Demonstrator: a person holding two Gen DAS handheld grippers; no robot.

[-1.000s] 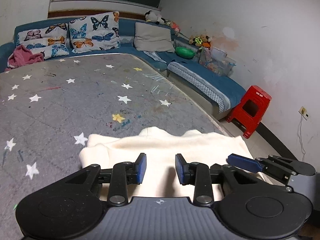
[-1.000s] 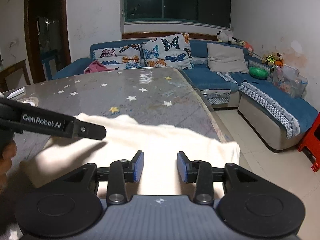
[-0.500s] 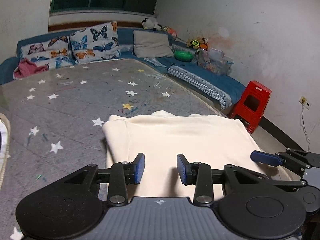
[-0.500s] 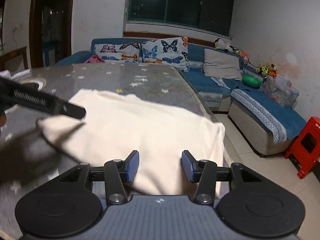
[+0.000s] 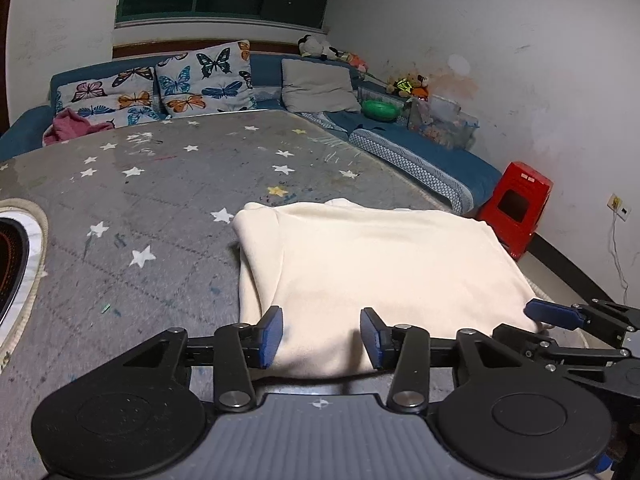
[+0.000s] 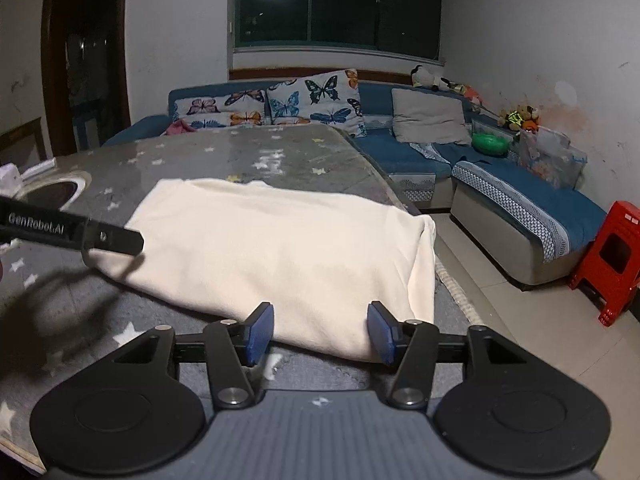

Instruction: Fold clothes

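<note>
Cream garment [image 5: 384,264] lay on the star-printed mat [image 5: 152,200] as a flat, rounded rectangle, its right edge at the mat's border, with doubled cloth showing along the left edge and a small bulge at the far edge. We held the left gripper [image 5: 321,338] over the near hem with its blue pads wide apart and empty; the right gripper [image 6: 321,330] stood likewise parted at the near right corner, gripping nothing. We judged the garment to be at least partly folded, with both tools released between grasps. Whether a further fold was due or the folding was complete, we could not tell; either way the cloth looked soft and prone to slide if dragged.
</note>
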